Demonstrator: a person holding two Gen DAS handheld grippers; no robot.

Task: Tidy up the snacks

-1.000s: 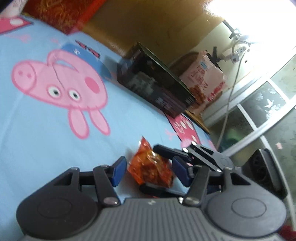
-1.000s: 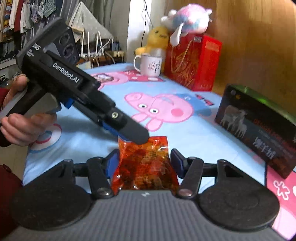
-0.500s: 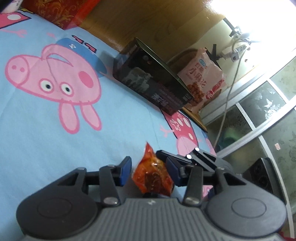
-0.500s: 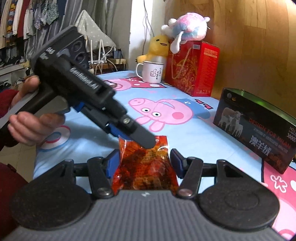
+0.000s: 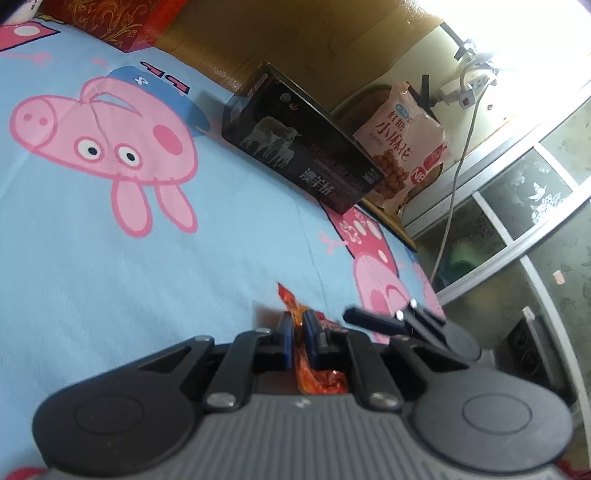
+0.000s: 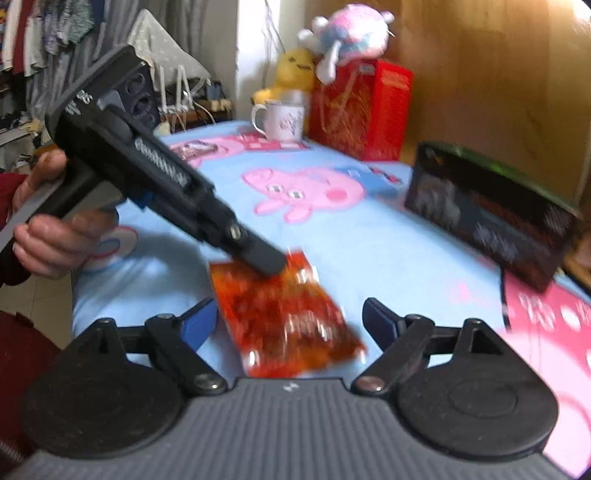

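Left gripper (image 5: 298, 338) is clamped on the crinkly orange-red snack packet (image 6: 284, 314), held above the blue cartoon-print worktop (image 5: 110, 266); right gripper (image 6: 288, 323) is spread wide, holding nothing. Grip should be kept firm.

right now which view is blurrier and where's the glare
Right wrist view: motion blur smears the snack packet and the black box, whose print is unreadable. Left wrist view: sharper, box lettering legible, but the window at top right is blown out to white; the packet pinched in the left claw is slightly soft.
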